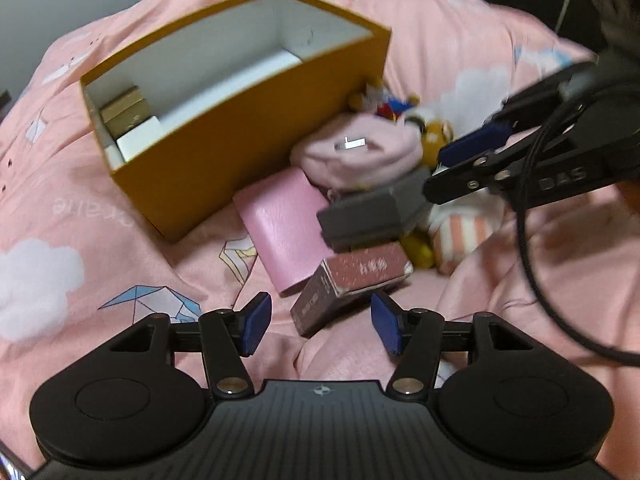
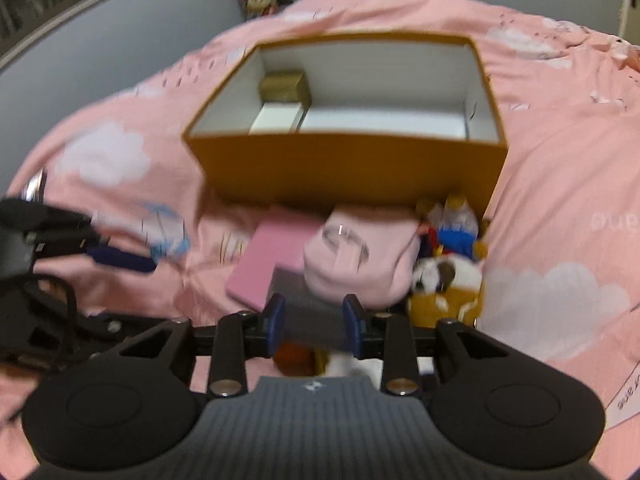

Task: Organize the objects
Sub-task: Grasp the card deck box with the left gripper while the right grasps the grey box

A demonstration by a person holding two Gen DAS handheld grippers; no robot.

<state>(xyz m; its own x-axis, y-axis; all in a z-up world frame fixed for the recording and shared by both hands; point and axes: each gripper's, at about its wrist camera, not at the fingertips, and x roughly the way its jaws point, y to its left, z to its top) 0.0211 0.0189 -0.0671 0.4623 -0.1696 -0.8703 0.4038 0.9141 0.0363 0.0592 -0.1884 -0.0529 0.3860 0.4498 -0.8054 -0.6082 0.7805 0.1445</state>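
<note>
On the pink bed [image 2: 560, 160], the right hand-held gripper [image 2: 314, 330] clamps the grey box [image 2: 308, 312]; lift it clear toward the orange box [image 2: 344, 168] at 12 o'clock, left hand-held gripper [image 1: 318, 330] apart.

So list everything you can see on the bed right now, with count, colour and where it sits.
box: 1, mustard outside, white inside, open, on the bedspread
gold carton: 1, inside the box, at one end
white carton: 1, inside the box beside the gold carton
pink wallet: 1, on the bedspread by the box
pink pouch: 1, beside the box
maroon carton: 1, before the left gripper
grey case: 1, held
plush toys: several, mixed colours, by the pouch
bedspread: 1, pink
left gripper: open
right gripper: shut on the grey case
</note>
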